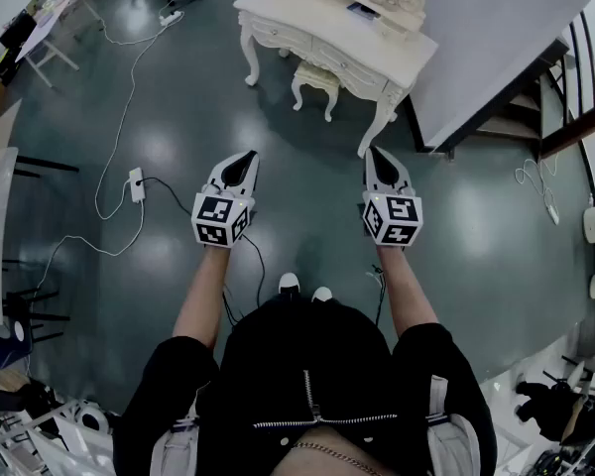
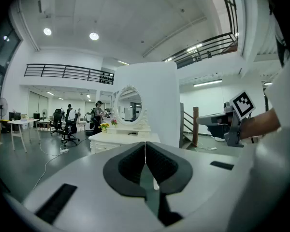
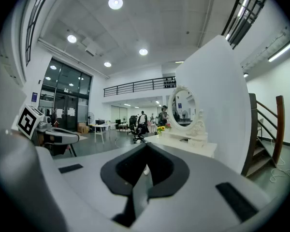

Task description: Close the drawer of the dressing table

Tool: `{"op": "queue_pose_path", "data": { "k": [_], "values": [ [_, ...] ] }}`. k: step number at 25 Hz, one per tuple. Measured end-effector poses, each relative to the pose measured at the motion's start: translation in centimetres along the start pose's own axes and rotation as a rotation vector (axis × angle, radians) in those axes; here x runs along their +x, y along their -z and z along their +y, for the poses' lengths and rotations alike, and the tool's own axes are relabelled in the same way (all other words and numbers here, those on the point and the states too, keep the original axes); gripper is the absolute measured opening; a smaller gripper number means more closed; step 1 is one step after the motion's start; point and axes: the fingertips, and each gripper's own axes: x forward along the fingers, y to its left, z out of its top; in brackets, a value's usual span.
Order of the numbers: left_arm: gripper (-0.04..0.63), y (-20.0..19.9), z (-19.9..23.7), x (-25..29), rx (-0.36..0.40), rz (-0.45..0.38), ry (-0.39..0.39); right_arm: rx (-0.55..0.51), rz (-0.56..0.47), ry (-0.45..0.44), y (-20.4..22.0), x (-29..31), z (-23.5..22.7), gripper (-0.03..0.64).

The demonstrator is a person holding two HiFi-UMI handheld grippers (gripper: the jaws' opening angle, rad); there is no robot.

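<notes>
Above the dark floor (image 1: 178,137), both forearms reach forward side by side. Left gripper (image 1: 246,157) and right gripper (image 1: 375,152) are held near level, aimed at the white dressing table (image 1: 297,13), well apart from it. Both pairs of jaws are pressed together, nothing between. Drawer state: cannot tell.

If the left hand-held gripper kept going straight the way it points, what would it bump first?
Nothing close: open floor first. Then the left hand-held gripper would probably meet the white dressing table, or the small stool tucked at its front; depth is hard to judge.
</notes>
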Motion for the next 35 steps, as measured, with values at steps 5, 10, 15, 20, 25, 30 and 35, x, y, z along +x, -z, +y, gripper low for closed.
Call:
{"op": "queue_pose_path", "data": {
  "k": [5,10,15,20,25,30,35],
  "values": [
    [0.021,0.3,1.2,0.3,-0.002,-0.004,-0.004,-0.022,-0.034,-0.024,-0.5,1.1,1.1,0.006],
    [0.021,0.3,2.4,2.3,-0.001,-0.005,0.005,-0.004,-0.017,-0.015,-0.1,3.3,0.0,0.006],
    [0.021,0.3,3.7,4.4,0.004,-0.004,0.030,0.004,-0.016,0.014,-0.2,5.3,-0.8,0.006],
    [0.021,0.0,4.4,7.0,0.010,0.007,0.064,0.019,-0.011,0.058,0.0,6.7,-2.1,0.006],
    [0.021,-0.3,5.7,10.3,0.008,0.012,0.081,0.027,0.000,0.075,0.1,9.6,-4.0,0.006],
    [0.021,-0.4,7.7,14.9,0.002,0.019,0.075,0.033,0.005,0.073,-0.1,14.4,-6.2,0.006],
    [0.021,-1.2,10.8,20.9,-0.009,0.034,0.051,0.029,0.013,0.059,-0.9,21.2,-9.3,0.006]
  ]
}}
